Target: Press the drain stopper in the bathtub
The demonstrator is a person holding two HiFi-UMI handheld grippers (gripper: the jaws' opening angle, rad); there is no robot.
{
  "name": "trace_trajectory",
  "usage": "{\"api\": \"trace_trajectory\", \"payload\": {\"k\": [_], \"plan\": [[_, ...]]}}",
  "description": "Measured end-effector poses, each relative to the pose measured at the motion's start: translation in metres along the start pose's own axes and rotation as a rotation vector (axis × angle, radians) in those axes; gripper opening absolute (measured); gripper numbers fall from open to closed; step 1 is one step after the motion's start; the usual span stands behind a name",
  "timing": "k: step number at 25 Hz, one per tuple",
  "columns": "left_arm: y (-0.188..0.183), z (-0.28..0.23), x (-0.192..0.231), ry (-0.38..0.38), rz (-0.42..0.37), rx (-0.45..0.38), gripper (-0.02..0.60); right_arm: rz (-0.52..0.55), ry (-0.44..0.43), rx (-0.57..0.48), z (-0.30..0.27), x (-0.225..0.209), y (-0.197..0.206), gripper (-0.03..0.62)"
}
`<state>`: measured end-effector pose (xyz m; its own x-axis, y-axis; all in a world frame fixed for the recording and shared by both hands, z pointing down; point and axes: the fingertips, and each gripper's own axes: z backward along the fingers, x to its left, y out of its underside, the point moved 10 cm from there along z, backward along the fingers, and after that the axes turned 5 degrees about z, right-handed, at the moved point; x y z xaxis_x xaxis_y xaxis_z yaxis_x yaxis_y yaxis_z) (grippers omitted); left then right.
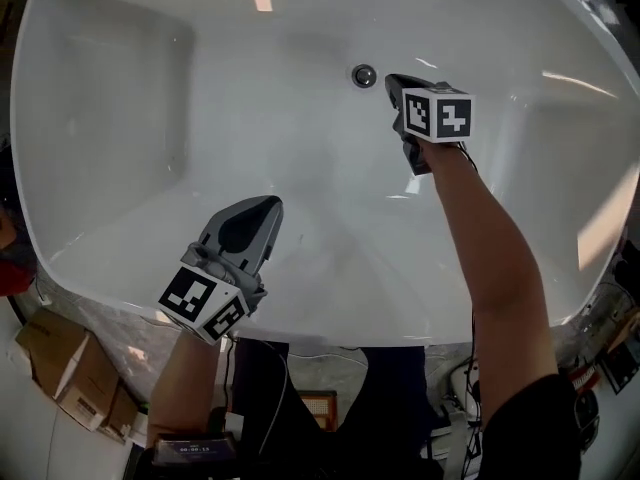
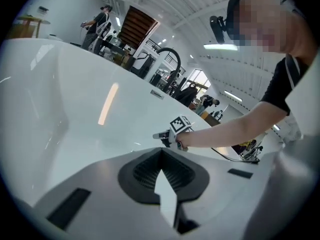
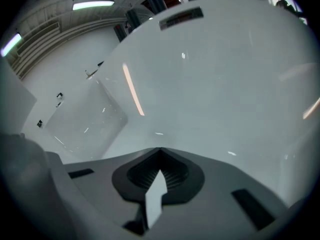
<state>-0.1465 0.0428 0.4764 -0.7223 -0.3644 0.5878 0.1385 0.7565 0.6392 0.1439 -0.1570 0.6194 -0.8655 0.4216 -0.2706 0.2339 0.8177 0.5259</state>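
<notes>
Head view: one stopper, two grippers with jaws together

You see one white bathtub [image 1: 150,118] with one round metal drain stopper [image 1: 364,75] on its floor, at about 12 o'clock in the picture. Your right gripper [image 1: 391,82] sits just beside the stopper, at its 3 o'clock; whether the tip touches it is hard to make out. Your left gripper [image 1: 268,206] hangs well apart, toward 7 o'clock, over the near wall. Each gripper view shows the two jaws brought together at the tips, with nothing between them. Neither gripper view catches the stopper. Cardboard boxes [image 1: 62,370] at 8 o'clock are cut off by the frame edge.
</notes>
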Motion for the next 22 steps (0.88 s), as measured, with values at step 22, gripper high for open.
{"api": "trace_trajectory", "payload": {"k": [22], "plan": [[-0.121, 0.081, -0.159, 0.143, -0.143, -0.043, 0.008, -0.090, -0.081, -0.340, 0.318, 0.097, -0.047, 0.015]]}}
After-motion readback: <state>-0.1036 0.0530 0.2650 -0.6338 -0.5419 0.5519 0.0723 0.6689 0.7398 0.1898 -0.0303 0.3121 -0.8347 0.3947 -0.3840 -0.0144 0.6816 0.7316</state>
